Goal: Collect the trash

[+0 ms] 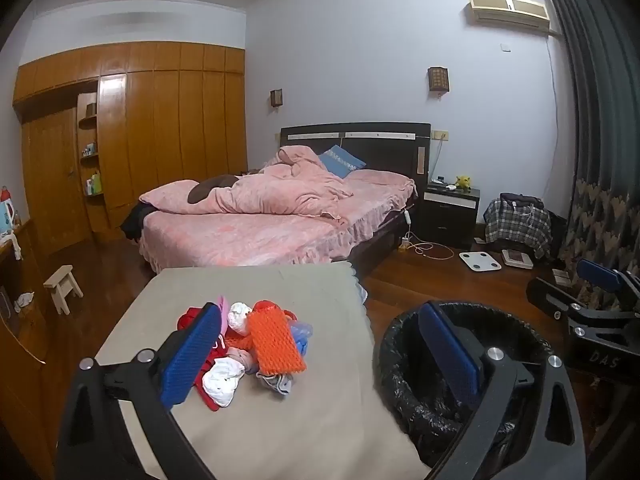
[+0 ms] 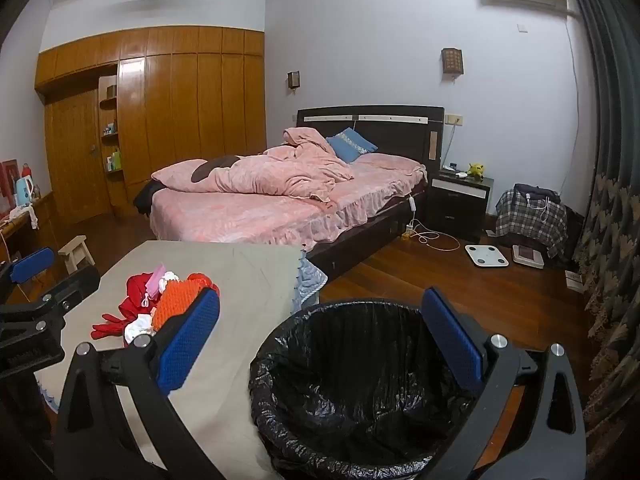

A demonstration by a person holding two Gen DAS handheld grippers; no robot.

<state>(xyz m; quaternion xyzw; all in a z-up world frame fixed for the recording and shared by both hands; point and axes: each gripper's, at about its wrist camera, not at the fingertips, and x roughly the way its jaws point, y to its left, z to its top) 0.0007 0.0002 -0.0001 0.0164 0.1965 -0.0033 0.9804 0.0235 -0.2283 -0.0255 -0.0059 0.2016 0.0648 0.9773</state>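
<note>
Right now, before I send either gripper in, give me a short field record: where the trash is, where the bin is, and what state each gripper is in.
trash: mixed pile on the grey-covered table; orange foam net on top, with white crumpled tissues and red scraps
bin: black-lined trash bin on the floor, right of the table, looks empty
left gripper: open, holding nothing, pile ahead near its left finger
right gripper: open, holding nothing, above the bin
progress: no trash seen in the bin yet
</note>
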